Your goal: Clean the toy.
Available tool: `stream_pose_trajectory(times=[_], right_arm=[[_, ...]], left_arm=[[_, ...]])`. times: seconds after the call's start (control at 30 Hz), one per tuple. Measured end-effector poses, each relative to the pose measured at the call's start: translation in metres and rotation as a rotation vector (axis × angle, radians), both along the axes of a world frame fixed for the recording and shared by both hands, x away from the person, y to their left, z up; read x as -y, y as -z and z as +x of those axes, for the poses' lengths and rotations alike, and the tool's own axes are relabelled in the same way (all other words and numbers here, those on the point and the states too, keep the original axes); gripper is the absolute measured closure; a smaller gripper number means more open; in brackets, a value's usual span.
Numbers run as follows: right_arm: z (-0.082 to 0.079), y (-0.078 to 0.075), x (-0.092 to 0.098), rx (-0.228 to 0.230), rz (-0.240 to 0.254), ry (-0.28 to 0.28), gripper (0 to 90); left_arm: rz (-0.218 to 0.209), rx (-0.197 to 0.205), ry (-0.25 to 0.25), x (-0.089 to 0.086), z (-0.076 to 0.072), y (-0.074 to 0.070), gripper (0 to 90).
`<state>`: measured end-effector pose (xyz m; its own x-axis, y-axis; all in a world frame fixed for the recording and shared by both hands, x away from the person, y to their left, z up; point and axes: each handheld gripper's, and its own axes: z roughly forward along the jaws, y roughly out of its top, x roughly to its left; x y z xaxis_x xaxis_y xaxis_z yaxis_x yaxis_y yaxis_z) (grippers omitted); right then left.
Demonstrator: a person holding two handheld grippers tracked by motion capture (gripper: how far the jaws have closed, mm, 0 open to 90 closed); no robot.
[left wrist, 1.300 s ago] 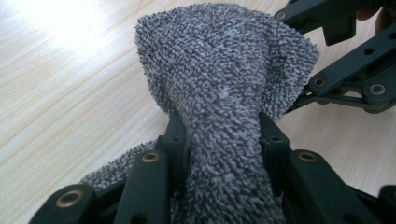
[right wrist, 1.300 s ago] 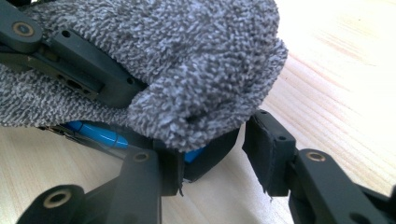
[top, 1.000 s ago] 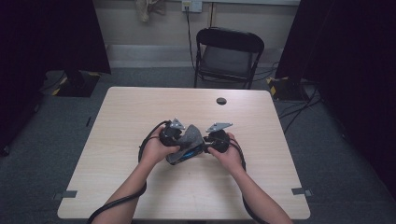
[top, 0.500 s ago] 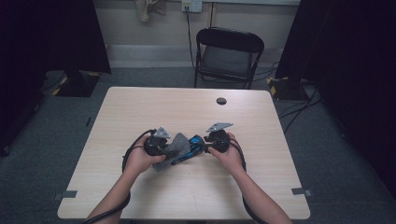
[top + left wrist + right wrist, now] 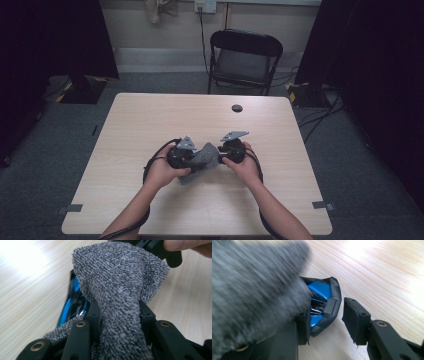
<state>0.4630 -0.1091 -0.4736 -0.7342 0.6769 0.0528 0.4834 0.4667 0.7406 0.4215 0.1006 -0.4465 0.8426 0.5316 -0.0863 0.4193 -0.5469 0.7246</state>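
The left gripper, jaws clamped on the grey cloth, has swung back over the blue-and-black packet, covering it again; right gripper jaws apart.

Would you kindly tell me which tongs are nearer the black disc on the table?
Right. The right tongs sit just below the disc in the high view; the left tongs lie farther down-left, clamped on the grey cloth.
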Motion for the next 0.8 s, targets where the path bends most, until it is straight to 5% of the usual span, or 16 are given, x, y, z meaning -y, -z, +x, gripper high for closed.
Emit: stream_pose_trajectory(times=[0.2,0.4,0.8], right_arm=[[0.0,0.001,0.002,0.005,0.009,0.001,58.6],[-0.001,0.0,0.0,0.017,-0.007,-0.002,58.6],[-0.001,0.0,-0.001,0.015,-0.013,-0.001,58.7]], left_arm=[[-0.03,-0.029,-0.01,-0.002,0.0,0.013,63.5],[0.027,-0.018,-0.021,-0.022,-0.006,0.01,63.6],[0.048,-0.039,-0.082,-0.061,-0.017,0.017,63.7]])
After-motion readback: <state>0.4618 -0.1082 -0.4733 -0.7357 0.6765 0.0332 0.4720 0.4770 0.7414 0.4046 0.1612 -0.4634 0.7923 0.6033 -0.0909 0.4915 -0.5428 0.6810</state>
